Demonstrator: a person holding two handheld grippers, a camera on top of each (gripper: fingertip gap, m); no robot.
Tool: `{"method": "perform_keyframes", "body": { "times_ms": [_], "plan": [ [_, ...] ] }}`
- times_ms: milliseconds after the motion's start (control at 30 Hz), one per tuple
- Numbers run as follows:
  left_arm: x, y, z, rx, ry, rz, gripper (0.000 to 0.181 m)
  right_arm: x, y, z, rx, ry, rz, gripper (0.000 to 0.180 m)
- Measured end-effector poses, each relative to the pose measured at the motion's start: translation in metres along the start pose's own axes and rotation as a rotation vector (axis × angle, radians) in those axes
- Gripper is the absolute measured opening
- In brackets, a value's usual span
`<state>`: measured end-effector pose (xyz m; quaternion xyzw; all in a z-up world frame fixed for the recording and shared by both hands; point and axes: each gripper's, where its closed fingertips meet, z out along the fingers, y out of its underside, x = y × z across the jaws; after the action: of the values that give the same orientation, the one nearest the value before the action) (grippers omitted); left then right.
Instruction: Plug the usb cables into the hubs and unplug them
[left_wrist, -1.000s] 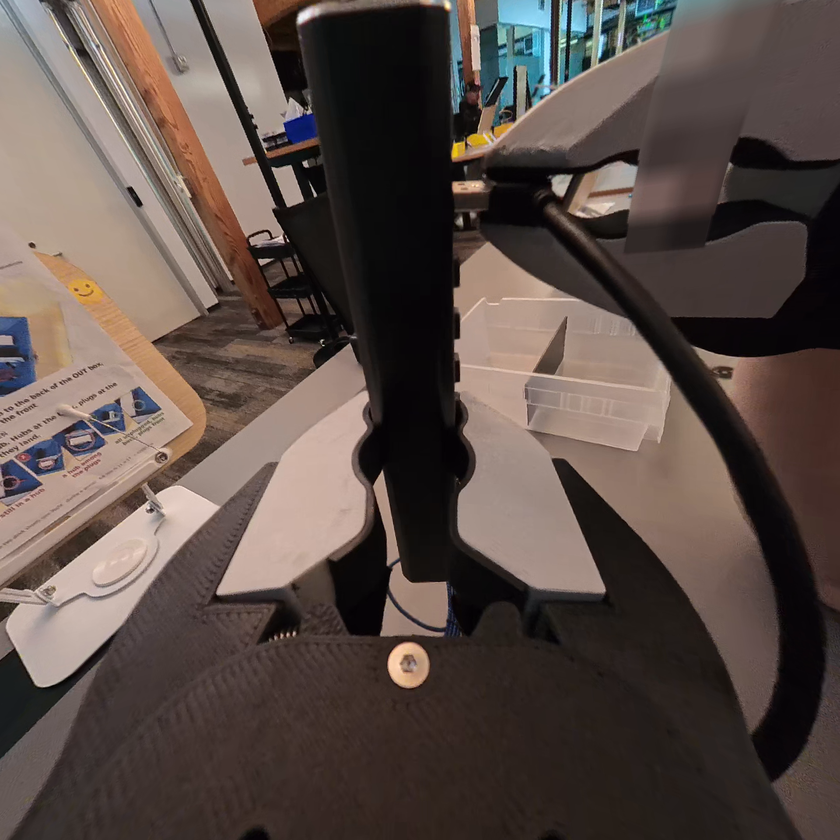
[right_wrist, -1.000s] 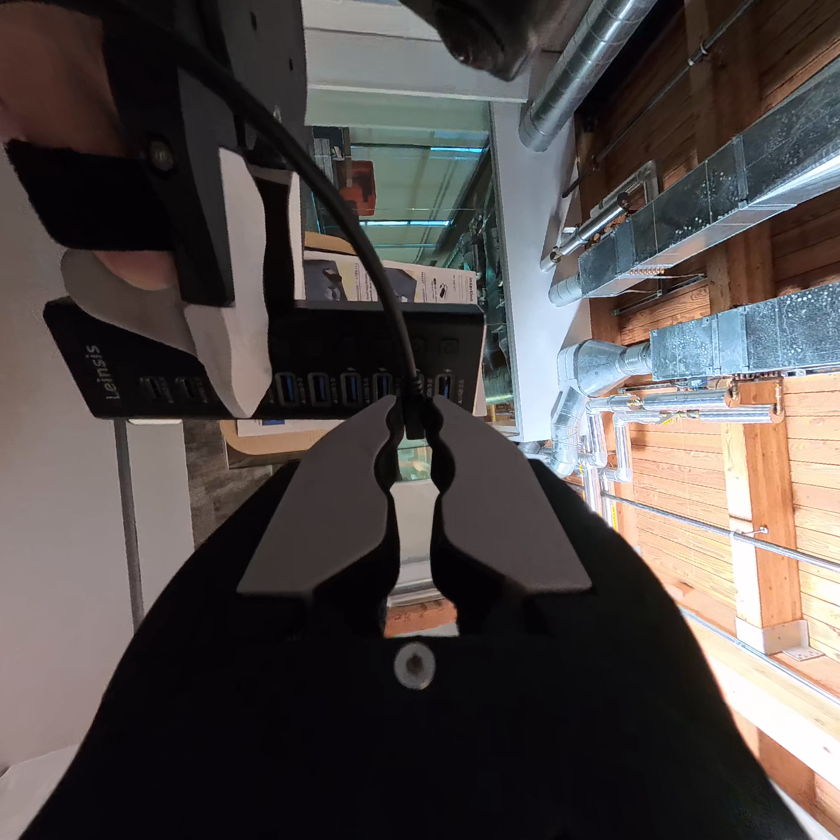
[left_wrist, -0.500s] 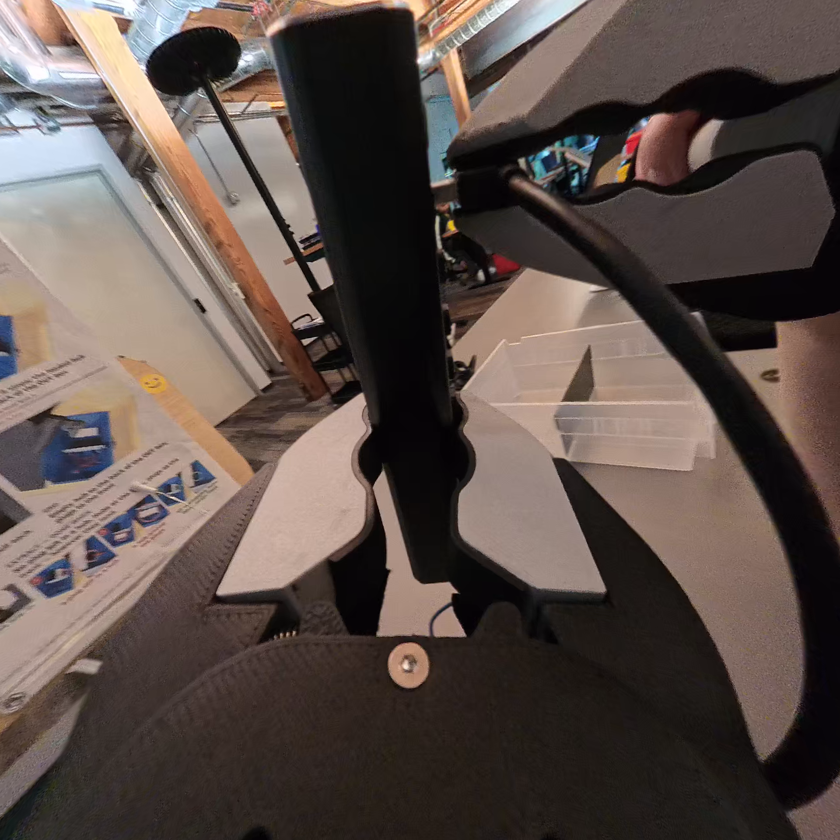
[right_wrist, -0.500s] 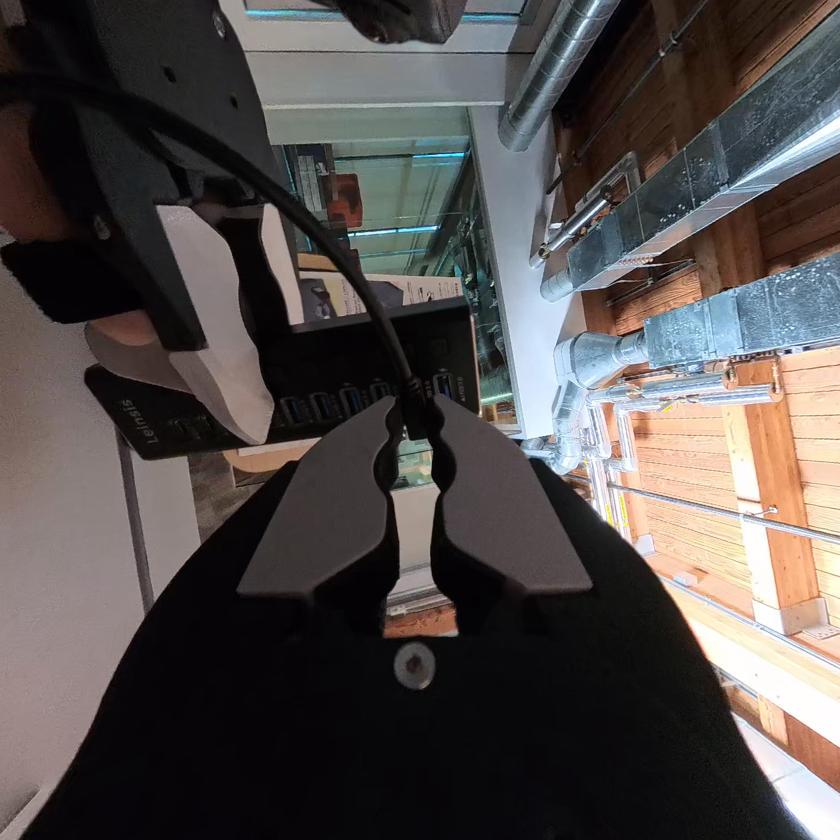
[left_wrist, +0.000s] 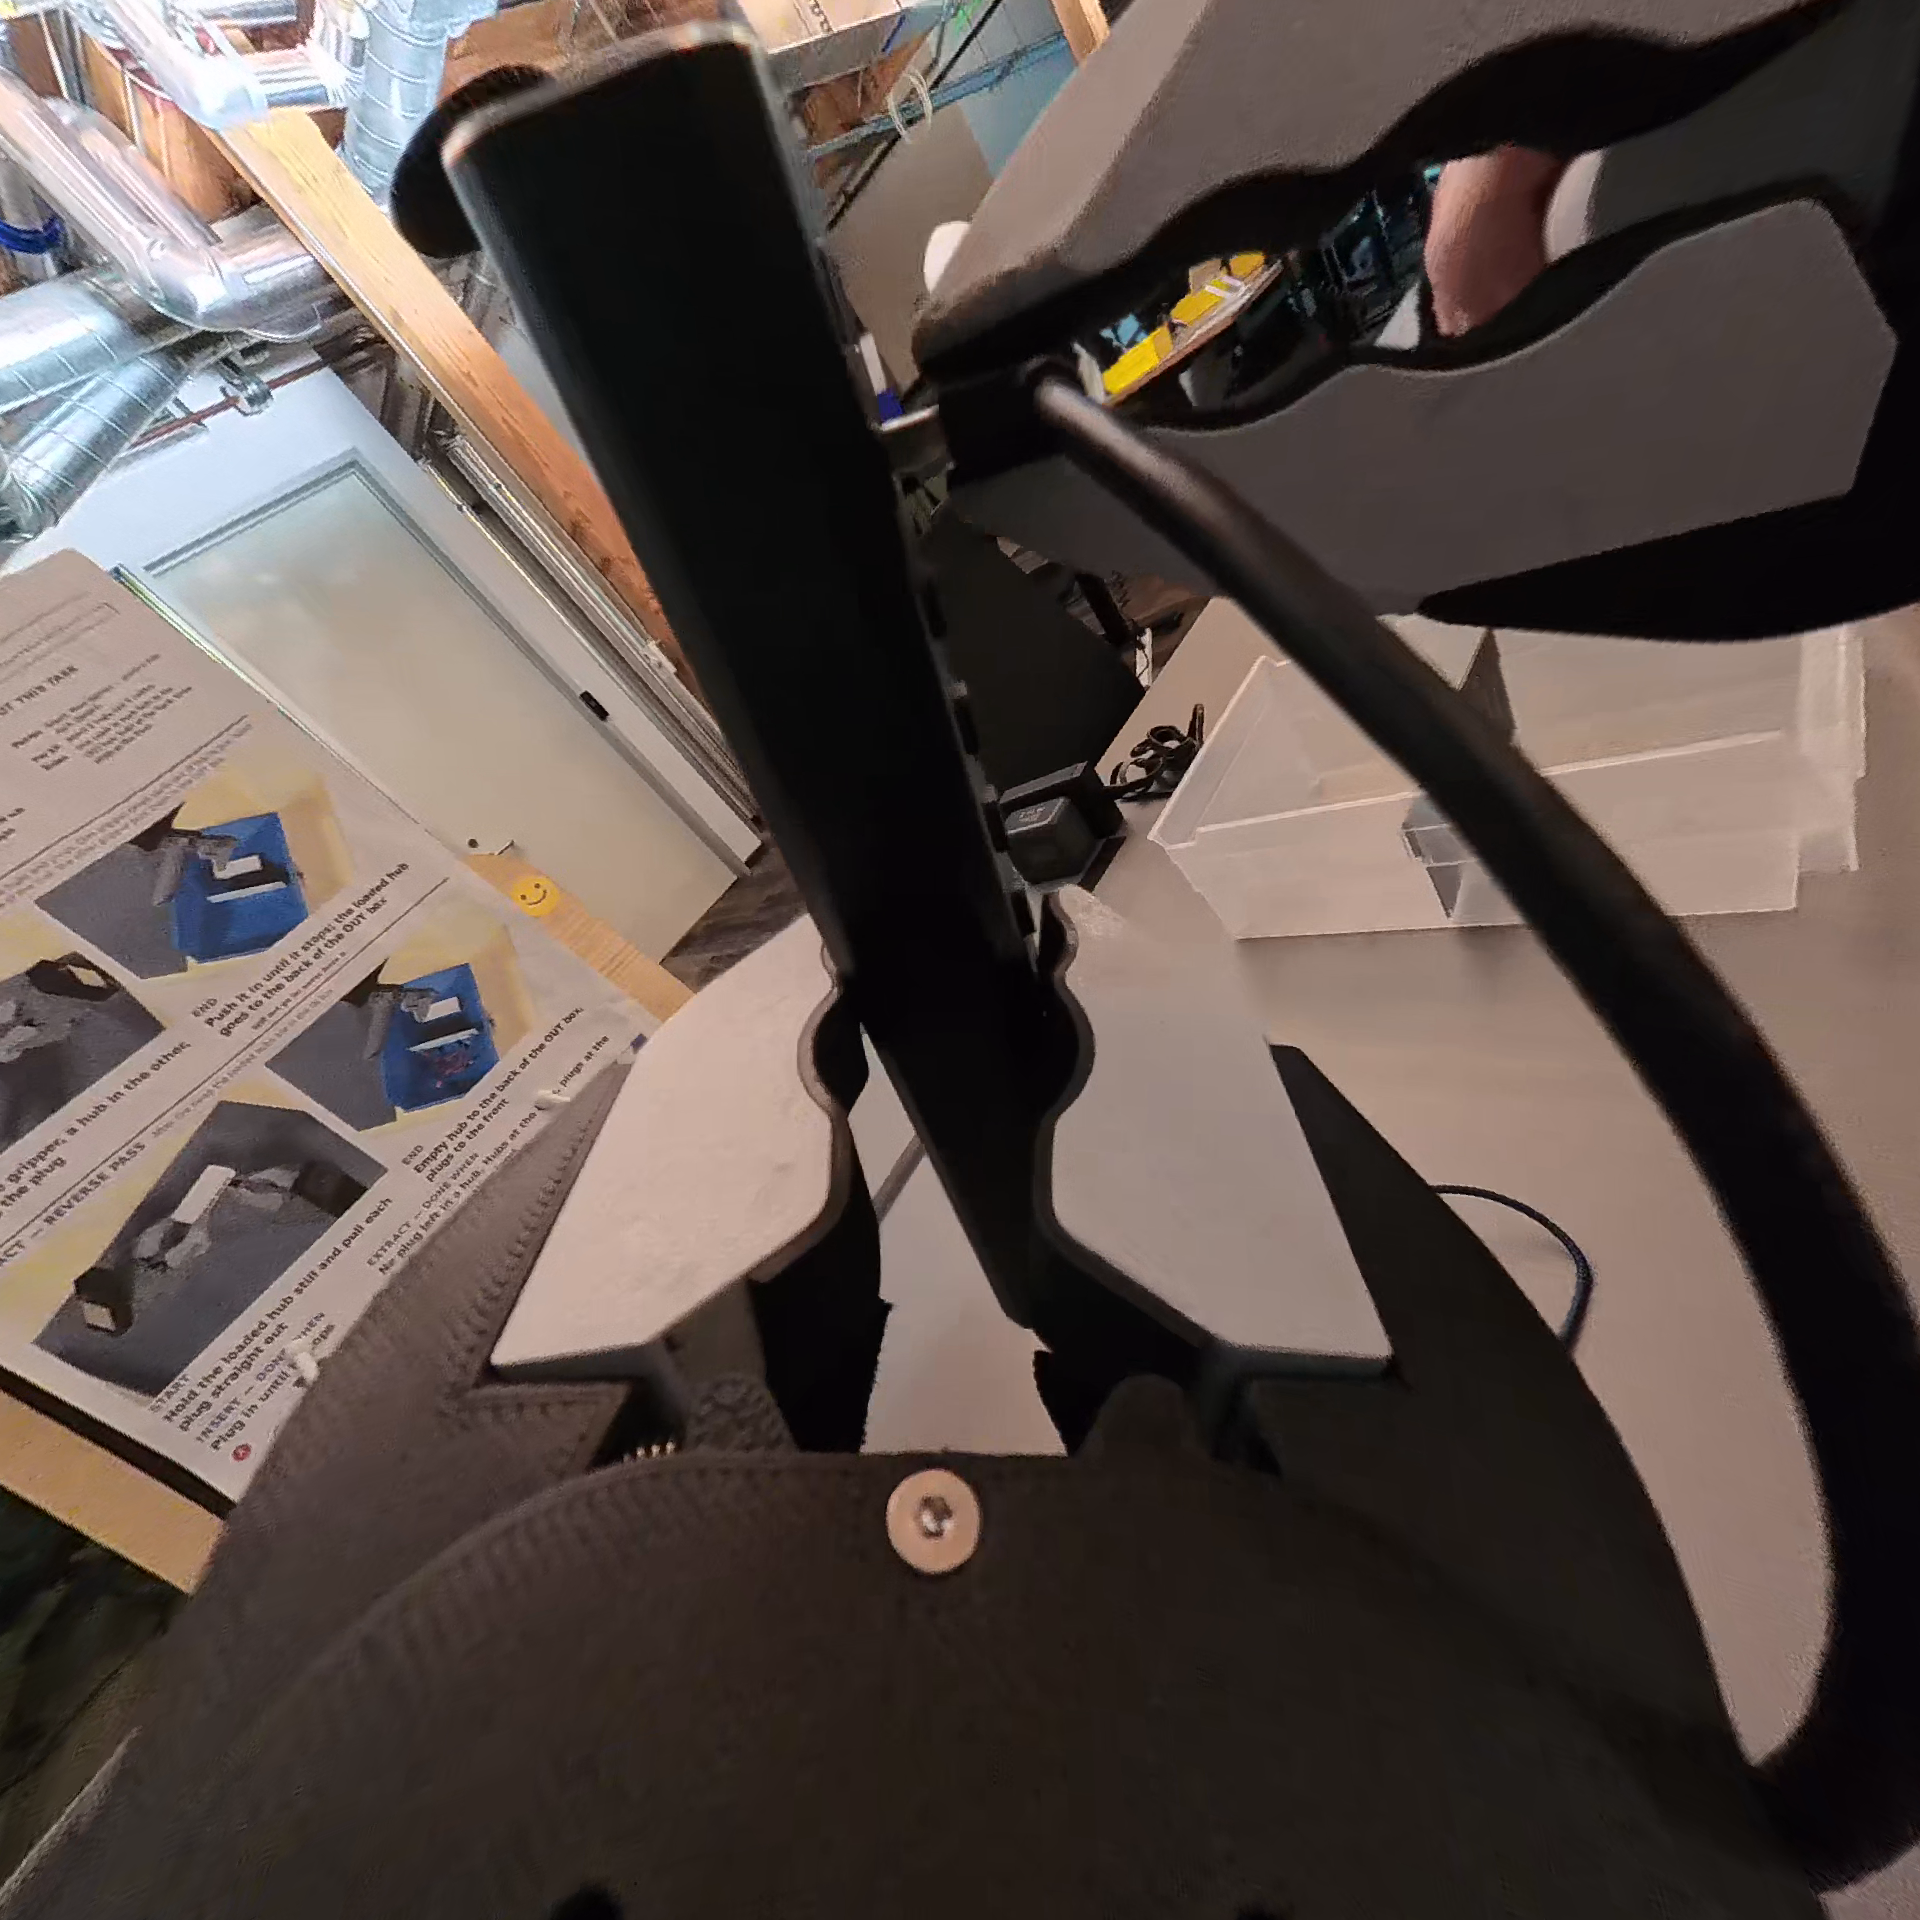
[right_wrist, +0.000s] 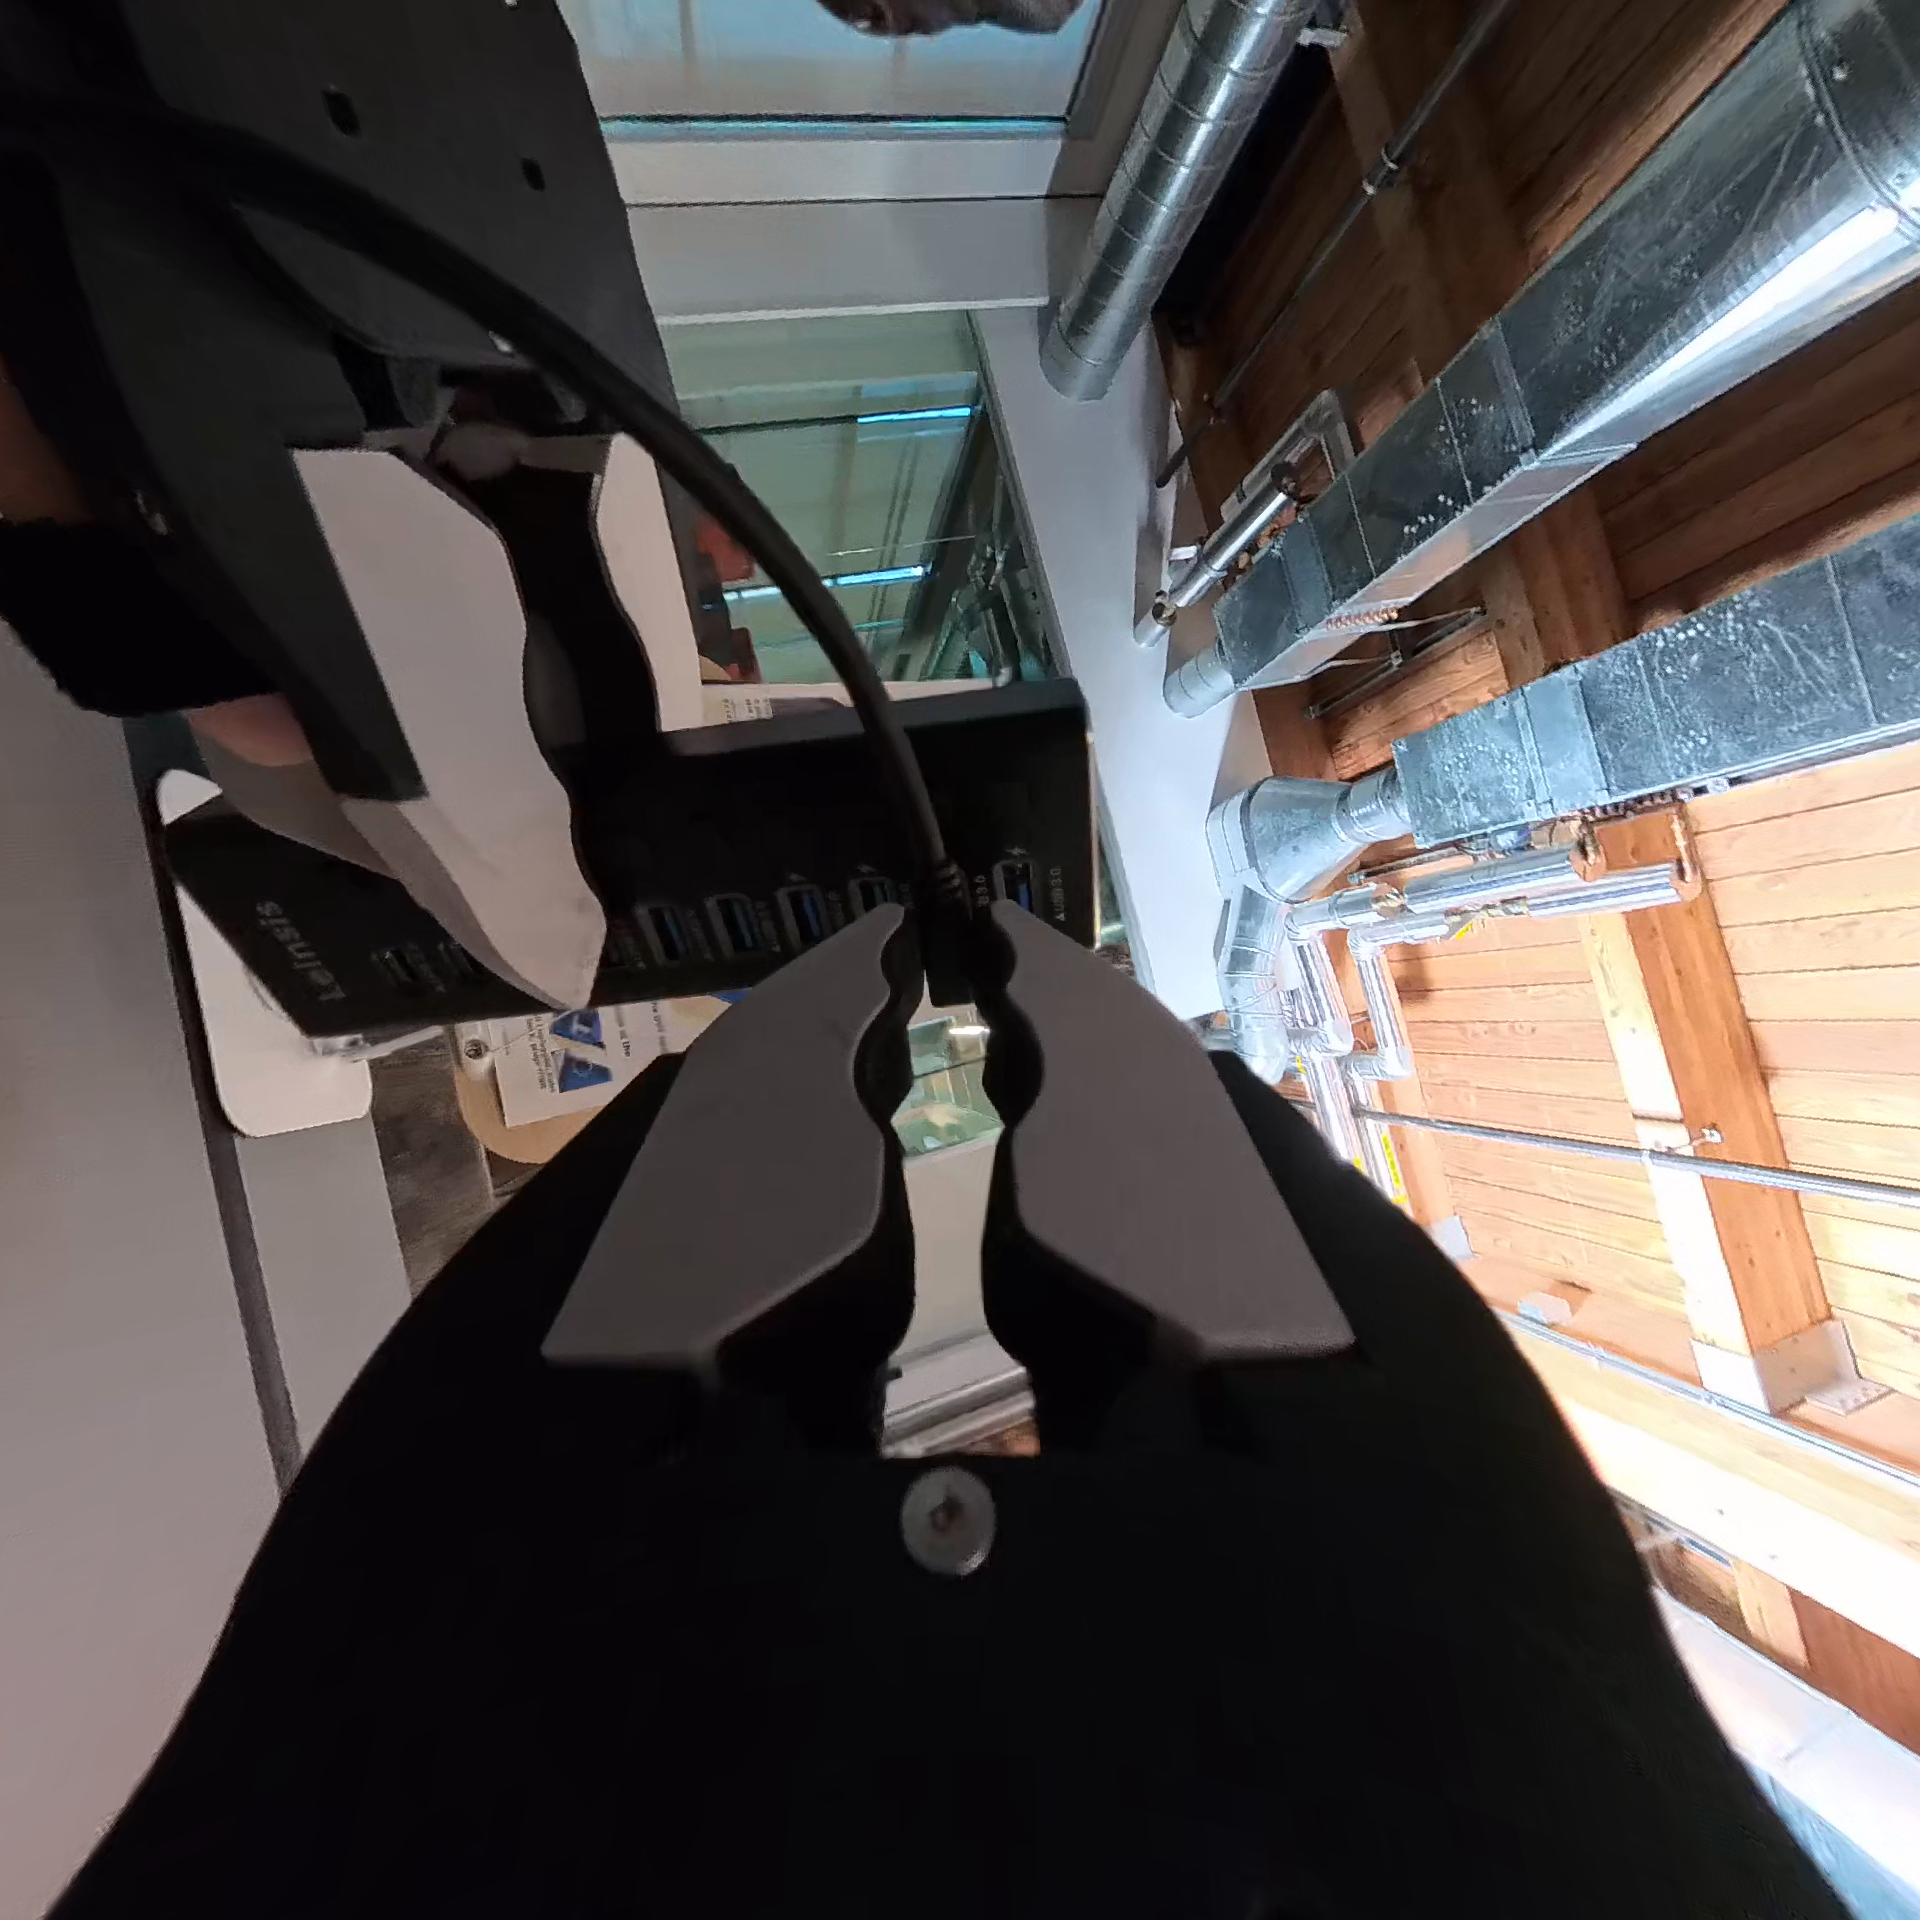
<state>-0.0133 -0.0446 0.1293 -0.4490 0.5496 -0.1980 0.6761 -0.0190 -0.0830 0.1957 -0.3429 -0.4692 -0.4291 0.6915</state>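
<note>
My left gripper (left_wrist: 940, 997) is shut on a long black USB hub (left_wrist: 717, 540) and holds it upright in the air, tilted toward the ceiling. In the right wrist view the hub (right_wrist: 790, 831) lies crosswise, its row of blue ports facing me. My right gripper (right_wrist: 948, 940) is shut on a black USB plug (right_wrist: 948, 961) right at a port near the hub's right end; I cannot tell how deep it sits. Its black cable (left_wrist: 1558, 883) loops back over the gripper. The right gripper (left_wrist: 1351, 343) shows at the left wrist view's upper right, holding the plug against the hub's side.
A clear plastic bin (left_wrist: 1455, 821) with a divider stands on the grey table (left_wrist: 1403, 1091). An instruction sheet (left_wrist: 208, 997) on a wooden board leans at the left. A thin blue cable (left_wrist: 1558, 1257) lies on the table. Ducts (right_wrist: 1662, 312) and wooden beams are overhead. Tip to tip, the grippers are about 8 centimetres apart.
Both grippers have tilted further upward together, with hub and plug still held. The hub now leans left in the left wrist view, and more ceiling and instruction sheet show.
</note>
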Motion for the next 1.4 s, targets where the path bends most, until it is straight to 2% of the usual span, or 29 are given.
{"method": "perform_keyframes", "body": {
  "times_ms": [133,267,400,533,667,833,1233,1400],
  "plan": [
    [0.007,-0.001,-0.001,0.024,0.070,-0.031,0.029,-0.001,-0.003,0.000,0.025,0.009,-0.004,0.008],
    [0.007,0.006,0.000,-0.030,0.059,0.048,0.030,-0.006,0.002,0.001,0.022,-0.033,0.024,0.009],
    [0.002,0.007,0.004,-0.017,0.040,-0.027,0.030,-0.006,0.003,0.005,0.010,-0.030,0.053,0.009],
    [-0.001,0.011,0.014,0.020,0.065,-0.201,0.027,-0.008,0.011,0.012,0.003,-0.019,0.092,0.010],
    [-0.006,0.019,0.017,0.008,0.035,-0.221,0.026,-0.014,0.018,0.013,-0.028,-0.047,0.062,0.013],
    [-0.009,0.019,0.016,0.020,0.047,-0.262,0.027,-0.013,0.013,0.010,-0.015,-0.044,0.022,0.009],
    [-0.005,0.015,0.012,0.011,0.057,-0.203,0.027,-0.011,0.009,0.007,-0.017,-0.023,-0.029,0.008],
    [-0.006,0.020,0.012,-0.035,-0.013,-0.059,0.028,-0.017,0.015,0.002,-0.041,-0.105,-0.008,0.007]
  ]
}}
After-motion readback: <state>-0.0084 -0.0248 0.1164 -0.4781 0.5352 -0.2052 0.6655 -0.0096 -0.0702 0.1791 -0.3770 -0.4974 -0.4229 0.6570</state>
